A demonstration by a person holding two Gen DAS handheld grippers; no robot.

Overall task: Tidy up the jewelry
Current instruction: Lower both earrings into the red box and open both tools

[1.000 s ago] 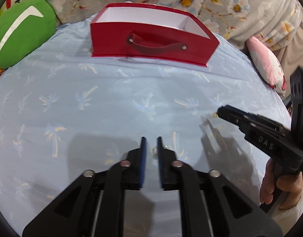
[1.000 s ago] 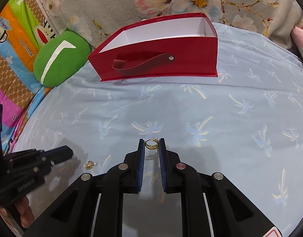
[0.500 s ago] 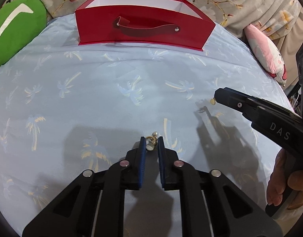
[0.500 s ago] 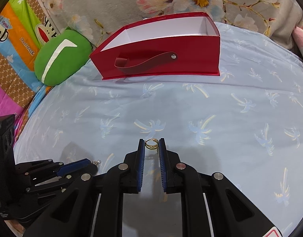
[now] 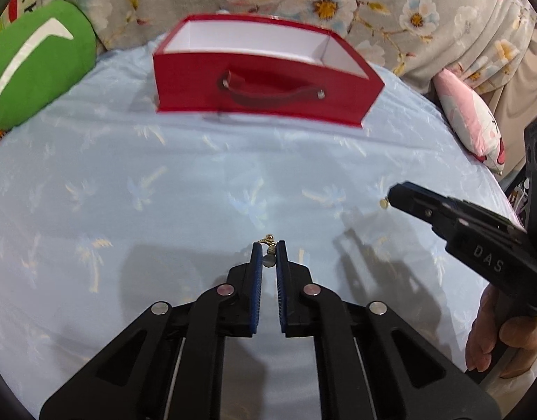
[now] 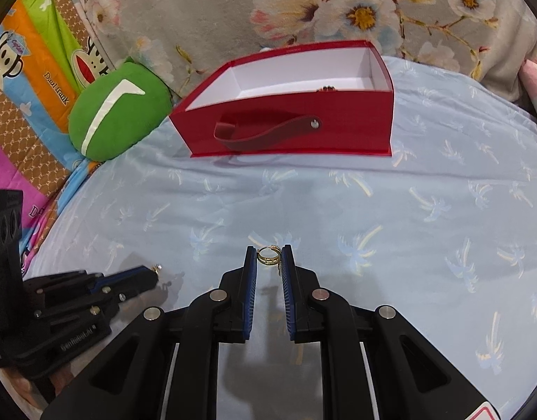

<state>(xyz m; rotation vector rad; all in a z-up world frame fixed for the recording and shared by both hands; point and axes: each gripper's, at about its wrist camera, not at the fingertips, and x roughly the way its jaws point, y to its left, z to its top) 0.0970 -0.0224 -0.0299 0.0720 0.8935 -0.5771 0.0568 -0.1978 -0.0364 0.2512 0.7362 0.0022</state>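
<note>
An open red box (image 5: 261, 80) with a white inside and a strap handle stands at the far side of the pale blue bedspread; it also shows in the right wrist view (image 6: 289, 126), with a small dark piece of jewelry (image 6: 325, 88) inside. My left gripper (image 5: 269, 250) is shut on a small gold earring with a pearl (image 5: 268, 241), held above the bedspread. My right gripper (image 6: 269, 256) is shut on a gold ring (image 6: 268, 254). In the left wrist view the right gripper (image 5: 391, 196) is at the right, the ring (image 5: 384, 203) at its tip.
A green cushion (image 5: 34, 70) lies at the far left, also seen in the right wrist view (image 6: 118, 122). A pink pillow (image 5: 475, 122) lies at the far right. A floral blanket (image 6: 303, 7) is heaped behind the box. A cartoon-print sheet (image 6: 23, 87) covers the left edge.
My left gripper has closed on the pearl earring and lifted it off the bedspread toward the box. My right gripper still holds the ring and has risen slightly.
</note>
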